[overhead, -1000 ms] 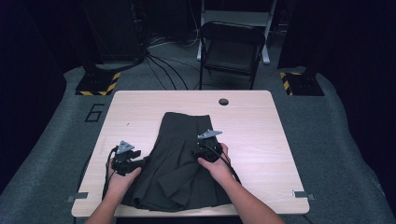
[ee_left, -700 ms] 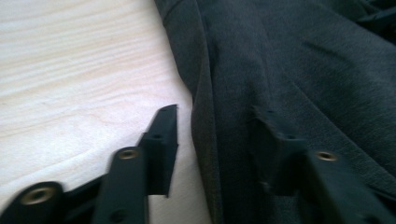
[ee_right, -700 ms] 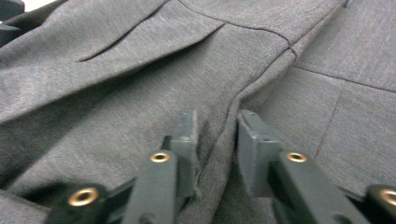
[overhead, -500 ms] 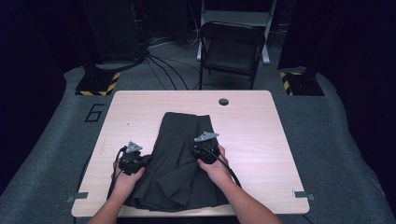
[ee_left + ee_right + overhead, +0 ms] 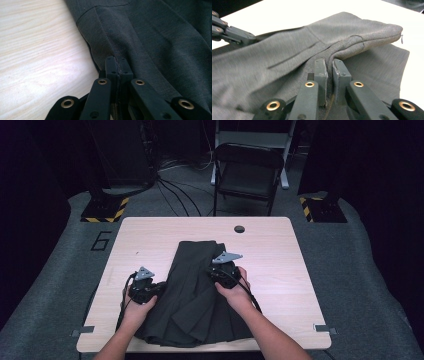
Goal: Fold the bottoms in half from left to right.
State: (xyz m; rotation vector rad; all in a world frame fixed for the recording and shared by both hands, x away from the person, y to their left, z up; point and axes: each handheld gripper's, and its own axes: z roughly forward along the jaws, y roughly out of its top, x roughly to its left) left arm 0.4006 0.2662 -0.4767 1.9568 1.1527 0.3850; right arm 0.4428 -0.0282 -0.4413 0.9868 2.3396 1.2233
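Now both clamps bite: left gripper (image 5: 148,289) pinches the skirt (image 5: 197,295) edge, right gripper (image 5: 223,270) its other side, mid-table (image 5: 280,260). Best lift evenly, keeping cloth taut, to avoid bunching.

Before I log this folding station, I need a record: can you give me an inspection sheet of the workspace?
Surface: pale wooden table, round hole near far edge.
Job's things: dark grey garment lying mid-table, partly folded.
Clutter: nothing seen.
Grippers: left claw shut on the garment's left edge; right claw pinching a raised fold.
Cables: one trails from each claw; more on the floor.
Surroundings: folding chair, grey floor mat, striped stand bases.
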